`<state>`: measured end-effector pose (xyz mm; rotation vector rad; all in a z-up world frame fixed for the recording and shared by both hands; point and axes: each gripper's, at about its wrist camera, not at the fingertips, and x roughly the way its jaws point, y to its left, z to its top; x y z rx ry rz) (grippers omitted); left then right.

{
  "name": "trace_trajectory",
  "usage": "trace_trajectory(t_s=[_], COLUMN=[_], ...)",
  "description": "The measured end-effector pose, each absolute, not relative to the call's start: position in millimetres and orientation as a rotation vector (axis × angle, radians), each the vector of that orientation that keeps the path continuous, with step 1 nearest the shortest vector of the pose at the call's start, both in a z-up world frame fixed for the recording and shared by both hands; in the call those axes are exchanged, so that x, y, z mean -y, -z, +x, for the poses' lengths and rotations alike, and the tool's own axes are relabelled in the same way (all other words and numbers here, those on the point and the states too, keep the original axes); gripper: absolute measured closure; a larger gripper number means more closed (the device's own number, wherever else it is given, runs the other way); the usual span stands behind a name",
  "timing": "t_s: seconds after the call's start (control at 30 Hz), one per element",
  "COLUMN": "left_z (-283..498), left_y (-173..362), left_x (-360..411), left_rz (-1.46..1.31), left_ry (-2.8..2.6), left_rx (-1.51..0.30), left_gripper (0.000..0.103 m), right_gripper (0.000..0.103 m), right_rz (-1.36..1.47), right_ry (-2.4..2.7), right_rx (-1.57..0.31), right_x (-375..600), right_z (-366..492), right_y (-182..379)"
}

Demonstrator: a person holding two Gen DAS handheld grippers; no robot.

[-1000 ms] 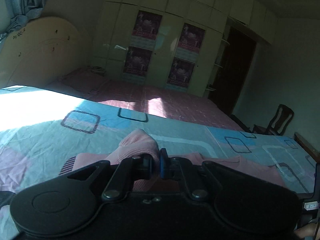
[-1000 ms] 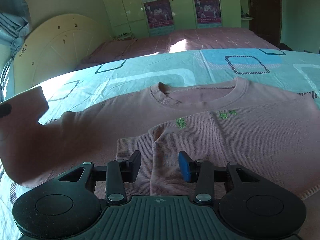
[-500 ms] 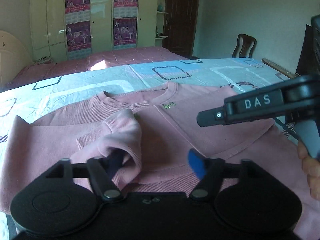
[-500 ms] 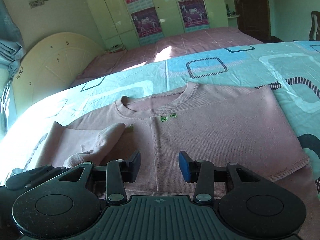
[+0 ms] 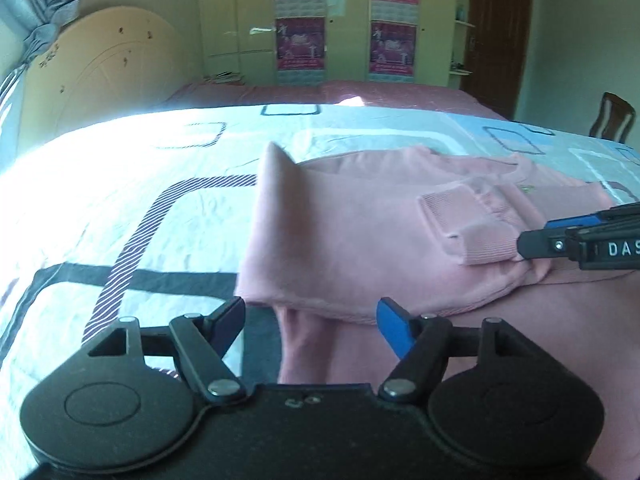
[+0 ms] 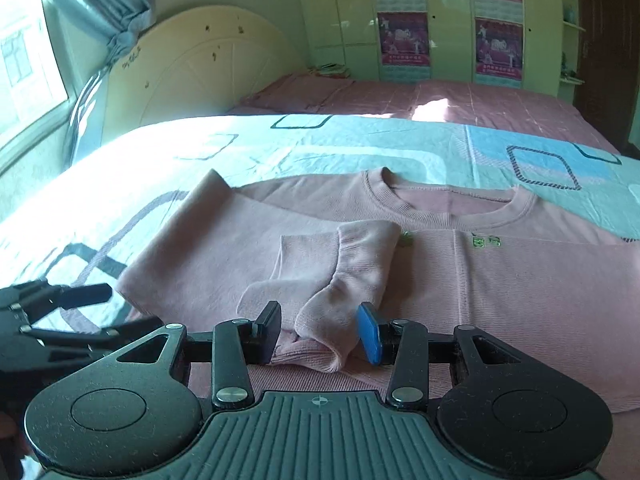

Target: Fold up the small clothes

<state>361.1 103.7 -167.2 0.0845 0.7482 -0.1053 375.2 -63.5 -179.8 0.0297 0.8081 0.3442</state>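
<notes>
A pink sweatshirt lies flat on the patterned bedspread, collar away from me. Its left sleeve is folded in over the chest, cuff bunched. My right gripper is open, its jaws on either side of the sleeve's bunched end, not closed on it. My left gripper is open and empty at the sweatshirt's folded left edge. The right gripper shows at the right of the left wrist view; the left gripper shows at the left of the right wrist view.
A cream headboard stands at the far left by a window and curtain. Wardrobes with posters line the far wall. A wooden chair stands at the right, past the bed.
My left gripper let go of the sleeve, opened and drew back to the sweatshirt's left edge. The sleeve now lies folded over the chest. My right gripper moved up to the sleeve's end.
</notes>
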Motion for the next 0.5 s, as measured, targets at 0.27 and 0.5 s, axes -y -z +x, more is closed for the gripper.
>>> trace_trajectory(t_s=[0.27,0.5], left_z=[369.8,384.3], left_y=[186.1,179.8], left_x=[-121.0,-120.7], left_rz=[0.092,0.063], left_ry=[0.069,0.074], left_rx=[-0.766,-0.705], left_gripper=[0.048,0.081], right_gripper=[0.061,0.064], right_rz=[-0.221,-0.169], right_ry=[-0.309,-0.31], right_rx=[-0.775,-0.761], right_x=[33.3,34.3], right_z=[379.6,390.2], right_y=[201.2,206.9])
